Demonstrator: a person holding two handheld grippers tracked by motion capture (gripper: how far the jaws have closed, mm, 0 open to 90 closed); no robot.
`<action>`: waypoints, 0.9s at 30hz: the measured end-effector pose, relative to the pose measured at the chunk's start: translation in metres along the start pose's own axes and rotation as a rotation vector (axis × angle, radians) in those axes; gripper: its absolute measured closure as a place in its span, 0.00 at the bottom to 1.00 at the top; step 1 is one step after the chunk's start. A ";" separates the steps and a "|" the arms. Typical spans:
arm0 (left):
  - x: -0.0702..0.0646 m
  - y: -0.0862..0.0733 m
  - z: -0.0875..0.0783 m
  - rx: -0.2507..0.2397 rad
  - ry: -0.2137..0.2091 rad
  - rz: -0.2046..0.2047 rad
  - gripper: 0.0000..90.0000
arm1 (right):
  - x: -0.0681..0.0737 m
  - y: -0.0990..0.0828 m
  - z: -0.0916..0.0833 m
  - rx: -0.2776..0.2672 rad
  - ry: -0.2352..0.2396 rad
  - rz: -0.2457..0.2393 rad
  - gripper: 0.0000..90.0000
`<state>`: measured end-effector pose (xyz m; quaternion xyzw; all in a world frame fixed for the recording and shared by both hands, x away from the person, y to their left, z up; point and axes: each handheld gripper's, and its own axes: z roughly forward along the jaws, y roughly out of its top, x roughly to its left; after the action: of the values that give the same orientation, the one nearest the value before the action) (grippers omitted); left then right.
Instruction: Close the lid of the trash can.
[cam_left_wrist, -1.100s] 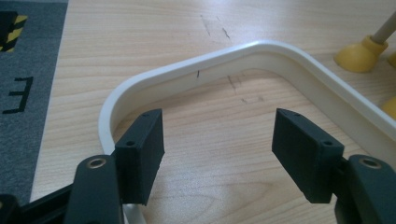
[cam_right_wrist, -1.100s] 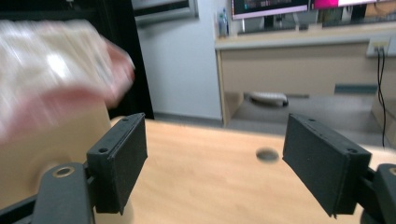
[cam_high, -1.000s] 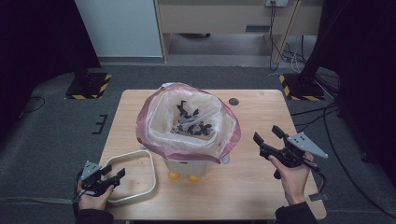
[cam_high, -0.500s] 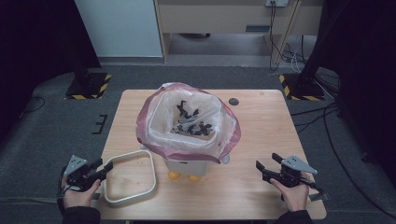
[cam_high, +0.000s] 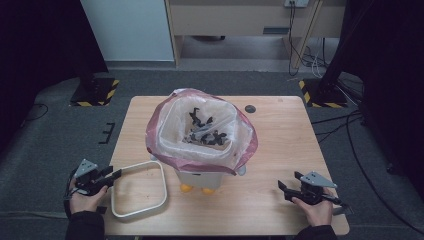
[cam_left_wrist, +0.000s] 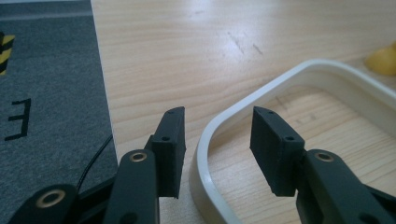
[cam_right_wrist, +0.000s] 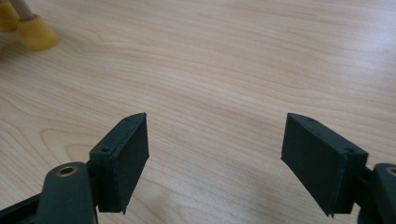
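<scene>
A white rounded-rectangle ring lies flat on the wooden table at the front left. My left gripper reaches its near-left corner from the table's left edge. In the left gripper view the ring's rim runs between the jaws of the left gripper, which have just been closing; a gap shows on both sides and neither pad touches it. Low over bare wood at the front right, my right gripper is open with nothing between its fingers.
A grey bin lined with a pink bag stands mid-table on yellow feet, with dark scraps inside. A small dark disc lies at the back. Striped stand bases sit on the floor behind.
The left hand has slid left along the ring to its corner and its jaws have narrowed around the rim. The right hand has dropped from chest height to just above the table.
</scene>
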<state>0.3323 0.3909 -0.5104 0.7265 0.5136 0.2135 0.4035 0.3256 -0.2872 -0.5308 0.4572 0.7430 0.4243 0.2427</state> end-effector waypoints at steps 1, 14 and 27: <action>0.000 -0.001 0.002 0.010 0.003 0.005 0.63 | -0.001 -0.001 0.001 0.008 0.002 0.002 0.26; -0.003 -0.002 0.016 0.104 0.057 0.049 0.84 | 0.000 -0.001 0.002 0.069 0.012 -0.009 0.26; -0.009 -0.002 0.024 0.097 0.141 0.088 0.87 | 0.000 0.001 0.008 0.145 0.023 -0.009 0.24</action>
<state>0.3449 0.3738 -0.5254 0.7502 0.5181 0.2567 0.3209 0.3322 -0.2841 -0.5346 0.4654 0.7766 0.3735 0.2021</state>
